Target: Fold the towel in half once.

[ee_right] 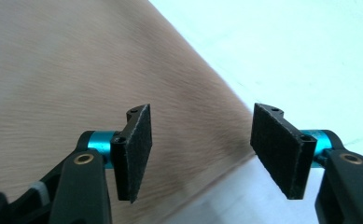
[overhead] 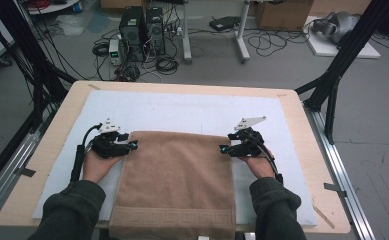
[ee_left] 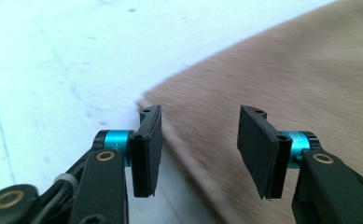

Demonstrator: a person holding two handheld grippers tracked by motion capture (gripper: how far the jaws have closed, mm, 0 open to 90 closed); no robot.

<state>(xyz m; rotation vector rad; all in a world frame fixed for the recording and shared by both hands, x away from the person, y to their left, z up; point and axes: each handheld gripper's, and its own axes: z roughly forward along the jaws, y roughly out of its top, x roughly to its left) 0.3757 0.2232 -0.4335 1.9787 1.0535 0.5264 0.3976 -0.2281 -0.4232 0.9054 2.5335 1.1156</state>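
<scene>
- Wooden table (overhead: 302, 125) carries a white mat (overhead: 182, 107) over most of its top; its near edge runs along the bottom of the high view.
- Brown towel (overhead: 177, 185) lies flat on the mat at the centre, and its near hem, with a woven key pattern, hangs over the table's near edge.
- Two dark sleeves enter from the bottom of the high view, one on each side of the towel.
- Left gripper (overhead: 132, 145) sits at the towel's far left corner, jaws pointing inward toward the cloth.
- In the left gripper view, left gripper (ee_left: 200, 144) has its jaws standing apart with nothing between the pads; the towel (ee_left: 286, 84) corner lies just beyond and below them, blurred.
- Right gripper (overhead: 223, 149) sits at the towel's far right corner, likewise pointing inward.
- In the right gripper view, right gripper (ee_right: 200, 149) has its jaws parted and holds nothing; the towel (ee_right: 76, 74) edge runs diagonally beneath, with white mat (ee_right: 286, 51) beside it.
- Whether either gripper's pads touch the cloth cannot be told.
- Far half of the mat beyond the towel is bare.
- Grey floor (overhead: 282, 65) behind the table holds two computer towers (overhead: 142, 32), loose cables (overhead: 167, 62) and cardboard boxes (overhead: 282, 14).
</scene>
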